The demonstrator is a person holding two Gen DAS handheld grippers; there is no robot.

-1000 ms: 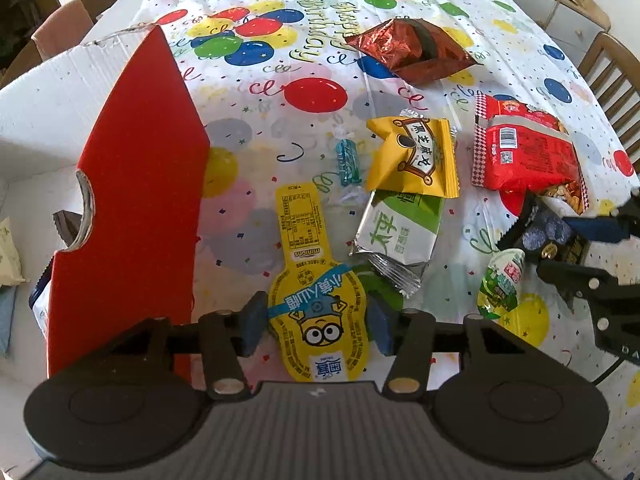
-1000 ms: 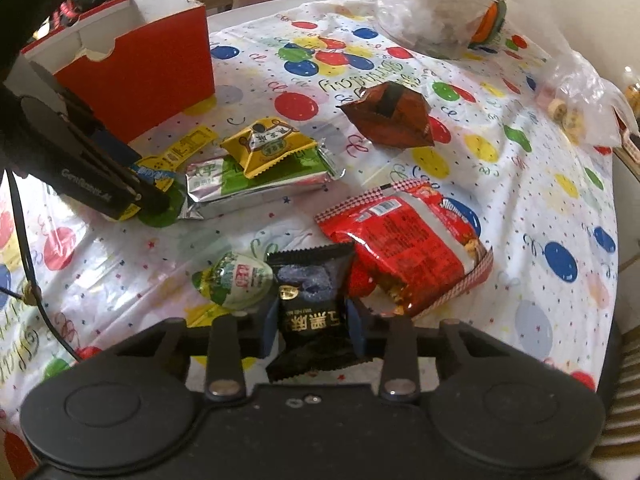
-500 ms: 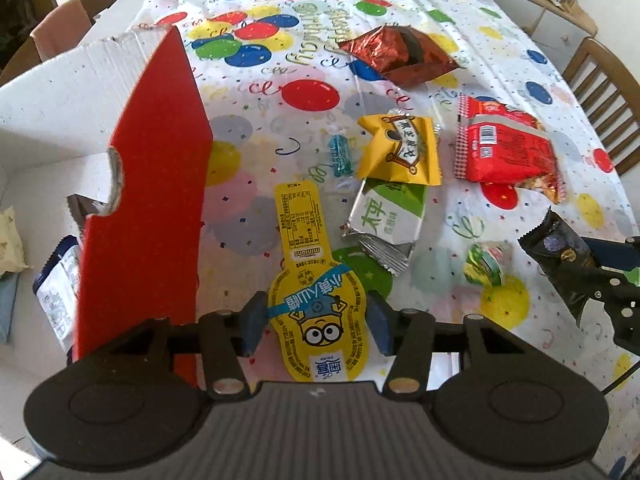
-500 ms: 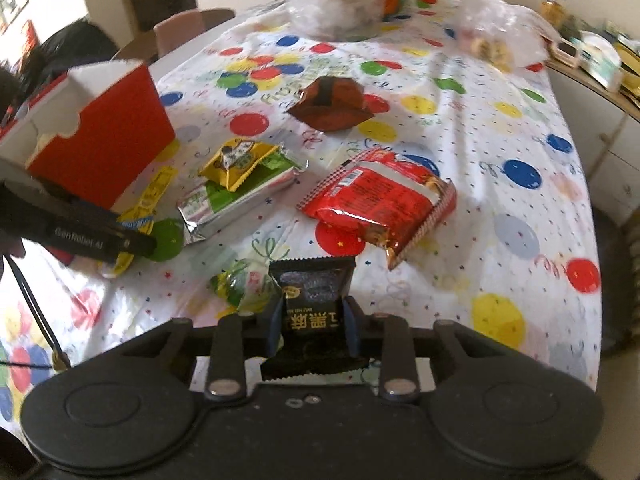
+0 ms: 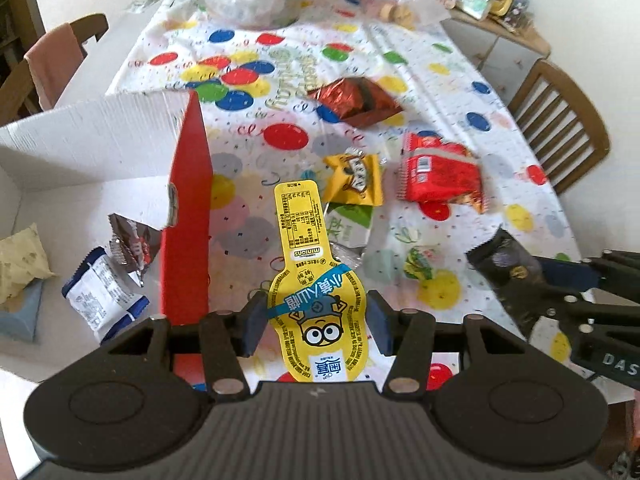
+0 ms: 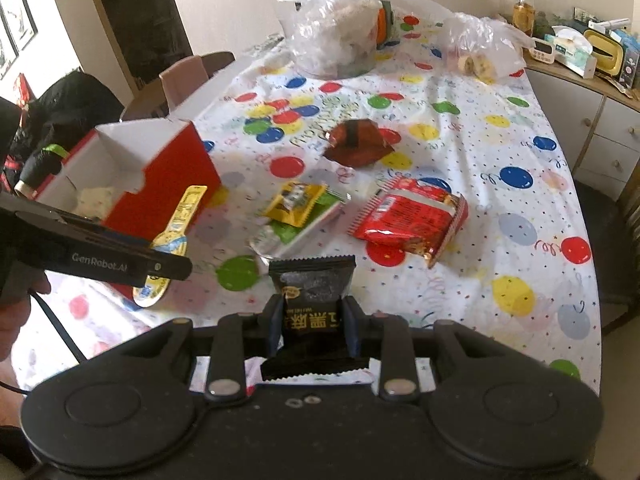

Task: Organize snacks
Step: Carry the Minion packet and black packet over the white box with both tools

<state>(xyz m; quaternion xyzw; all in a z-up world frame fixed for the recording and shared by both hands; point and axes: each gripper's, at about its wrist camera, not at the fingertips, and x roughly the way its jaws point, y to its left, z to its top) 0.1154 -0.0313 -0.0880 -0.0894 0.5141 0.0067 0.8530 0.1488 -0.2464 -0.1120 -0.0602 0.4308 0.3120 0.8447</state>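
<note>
The left gripper [image 5: 314,326] is clamped on a yellow minion-print snack [image 5: 310,264], its pads pressed on the wide lower part while the narrow label end sticks out toward 12 o'clock, off the counter [image 5: 460,80]. The right gripper [image 6: 311,322] is clamped on a black sachet [image 6: 312,280], also lifted; its jaws have just been closing tighter on that packet.

The red box [image 5: 186,216] stands at 9 o'clock of the left gripper, open-topped, with a few packets [image 5: 102,288] already lying inside. A yellow packet [image 5: 354,178] overlapping a green-and-white one [image 5: 348,224], a red bag [image 5: 438,174], a brown foil bag [image 5: 356,100] and a small green sweet [image 5: 418,264] lie on the counter.

The likely next step is carrying both snacks over the box, and here the risks gather. The yellow snack is long and held only at one end, so its free end could catch the red wall and twist out of the pads. The two grippers sit close, the right one at 3 o'clock of the left, and heading for the same opening they could knock together. The sachet is slick and held by its middle; a quick swing might let it slide out short of the box.
</note>
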